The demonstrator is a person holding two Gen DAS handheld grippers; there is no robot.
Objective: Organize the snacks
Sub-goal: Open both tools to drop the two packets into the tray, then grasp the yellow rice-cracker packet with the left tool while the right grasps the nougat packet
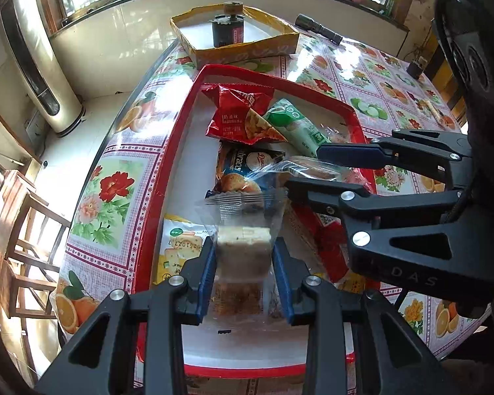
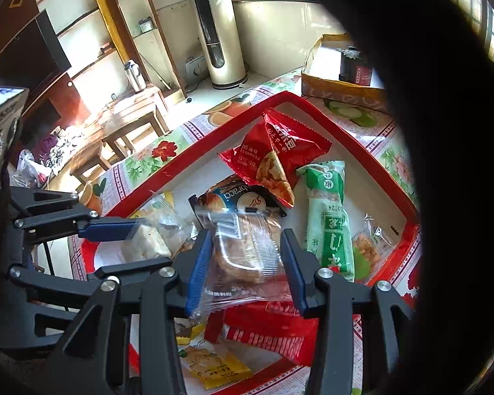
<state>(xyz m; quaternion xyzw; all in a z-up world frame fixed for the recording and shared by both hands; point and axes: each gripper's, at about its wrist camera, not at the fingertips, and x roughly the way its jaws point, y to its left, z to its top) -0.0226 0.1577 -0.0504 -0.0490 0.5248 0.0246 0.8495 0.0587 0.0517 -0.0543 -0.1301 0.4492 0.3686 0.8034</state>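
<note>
while the left tongs (image 1: 243,260) pinch a clear-wrapped cake (image 1: 243,250) lengthwise ahead, the right tongs (image 2: 243,263) clamp a pastry packet (image 2: 243,250).

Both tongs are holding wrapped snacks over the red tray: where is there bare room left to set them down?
Bare white floor shows in the red tray along its wall beside the red chip bag, and beyond the green packet toward the far corner. The yellow box holds only a dark canister. The tray's middle and near end are crowded.
</note>
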